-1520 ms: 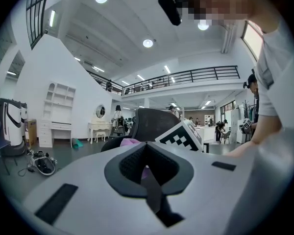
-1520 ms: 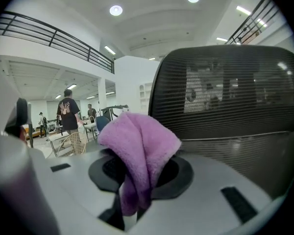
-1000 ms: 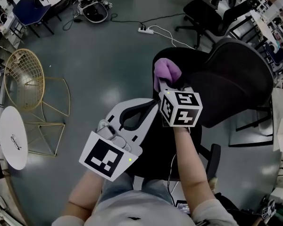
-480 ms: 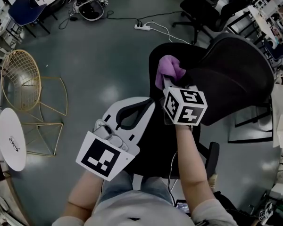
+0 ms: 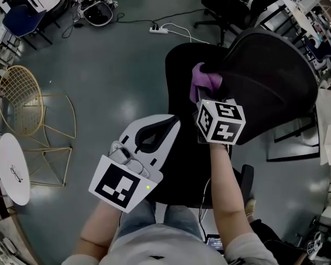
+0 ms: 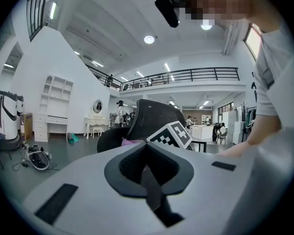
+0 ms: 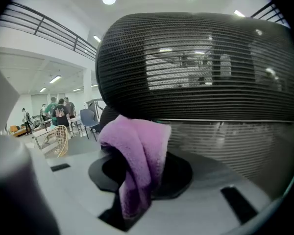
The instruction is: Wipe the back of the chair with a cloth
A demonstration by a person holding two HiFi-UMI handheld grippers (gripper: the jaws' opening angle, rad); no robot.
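Right arm: the bare right forearm (image 5: 223,186) runs up from the bottom of the frame, stretched out straight towards the chair; the marker cube (image 5: 221,122) sits just above the wrist, right of centre.
Right gripper: the right gripper (image 5: 203,97) is aimed at the near edge of the backrest; its fingers are closed tight on the cloth, which fills the gap between them in the right gripper view (image 7: 136,197).
Cloth: the purple cloth (image 5: 204,80) bunches out above the fingers, just right of centre in the head view; in the right gripper view it hangs folded (image 7: 137,155), with its top against the dark lower rim of the mesh.
Chair: the black mesh chair back (image 5: 270,73) fills the upper right of the head view, tilted away from the person; the black seat (image 5: 182,65) lies to its left, upper centre; close up, the mesh (image 7: 201,62) spans the whole top of the right gripper view.
Left arm: tucked in near the body, lower left of centre, elbow bent.
Left gripper: the left gripper (image 5: 154,134) is held low, beside the right wrist and apart from the chair; its fingers (image 6: 152,187) are pressed together with nothing between them.
Room: a gold wire chair (image 5: 27,101) and a small round white desk (image 5: 11,170) stand at the left edge on the grey floor (image 5: 116,76); a white power strip (image 5: 158,30) lies at the top centre.
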